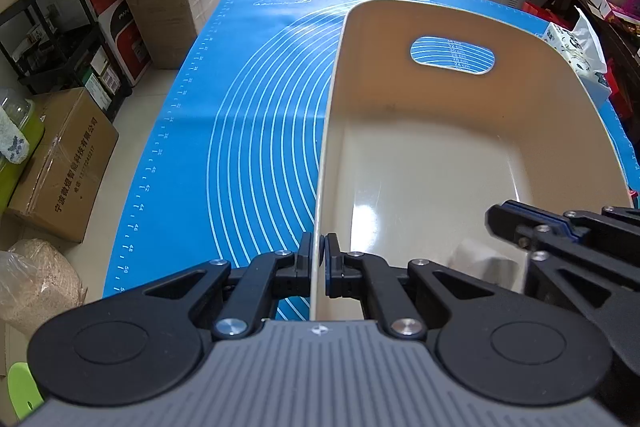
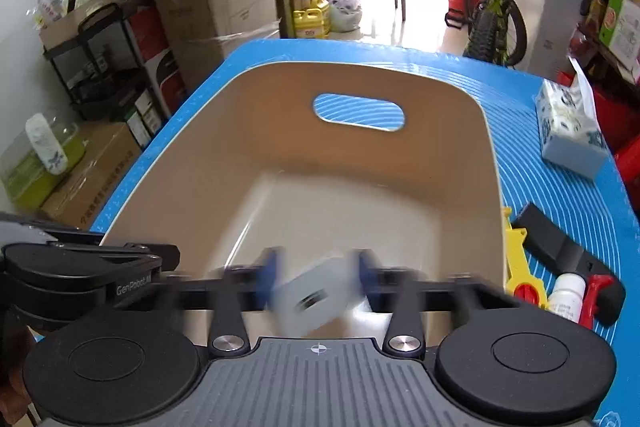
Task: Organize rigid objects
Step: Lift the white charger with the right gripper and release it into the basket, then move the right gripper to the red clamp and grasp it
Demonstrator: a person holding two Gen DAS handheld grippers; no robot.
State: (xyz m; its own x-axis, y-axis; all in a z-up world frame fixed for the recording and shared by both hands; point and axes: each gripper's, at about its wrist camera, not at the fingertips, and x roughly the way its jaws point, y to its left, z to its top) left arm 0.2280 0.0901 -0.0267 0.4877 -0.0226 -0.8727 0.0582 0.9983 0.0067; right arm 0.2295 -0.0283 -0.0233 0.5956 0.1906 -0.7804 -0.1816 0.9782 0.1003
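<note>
- Left claw [image 1: 320, 247] clamped on the beige bin [image 1: 460, 155] side wall, steadying it.
- Right claw [image 2: 318, 277] grips a blurred pale block [image 2: 316, 301] above the otherwise empty bin interior; not yet deposited.
- Yellow tool [image 2: 518, 267], white bottle [image 2: 566, 293] and black-red tool [image 2: 568, 255] remain on the desk [image 2: 560, 195]; task judged barely begun.

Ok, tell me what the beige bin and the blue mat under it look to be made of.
Beige bin: looks like moulded plastic with a smooth, slightly glossy finish; its floor reflects light, the walls are thin and a handle slot is cut through the far wall.
Blue mat: probably silicone or soft vinyl, matte; it lies flat with faint creases and carries printed white rings and ruler marks.
</note>
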